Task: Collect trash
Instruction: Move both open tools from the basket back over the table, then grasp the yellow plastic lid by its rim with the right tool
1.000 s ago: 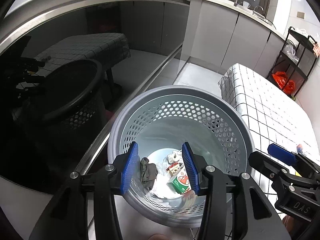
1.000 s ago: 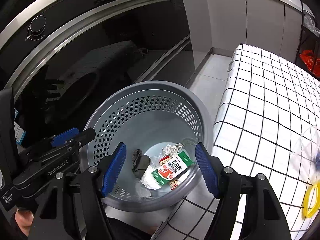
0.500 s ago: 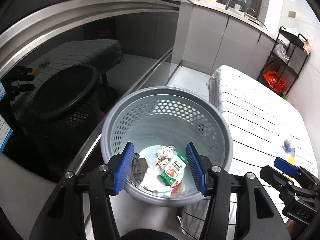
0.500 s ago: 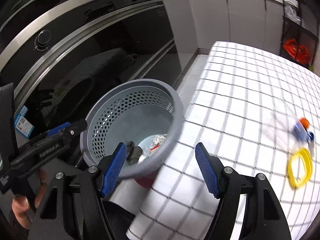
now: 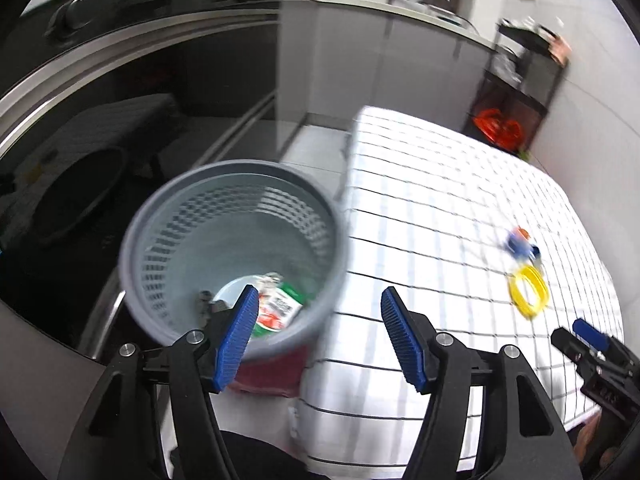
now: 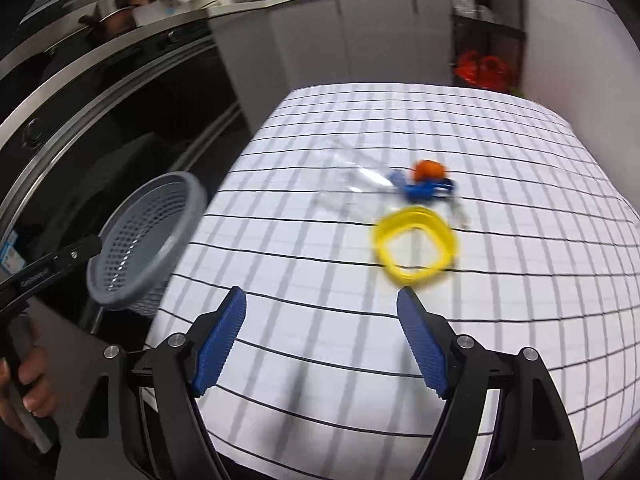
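A grey perforated bin [image 5: 236,248] stands at the table's left edge and holds a green and white carton [image 5: 280,312] and crumpled scraps. It also shows in the right wrist view [image 6: 144,240]. On the checked tablecloth [image 6: 400,320] lie a yellow ring [image 6: 416,244], a blue and orange piece [image 6: 428,184] and a clear plastic wrapper [image 6: 352,176]. My left gripper [image 5: 316,340] is open and empty over the bin's right rim. My right gripper [image 6: 320,344] is open and empty above the cloth, short of the ring.
A dark oven front [image 5: 120,100] with steel trim runs along the left. Grey cabinets [image 6: 360,40] stand behind the table. A black rack [image 5: 516,92] with an orange bag [image 6: 484,68] stands at the back right.
Both grippers have swung right, from over the bin toward the table. The bin has slid left in both views, and the ring and wrapper now lie ahead of my right gripper.
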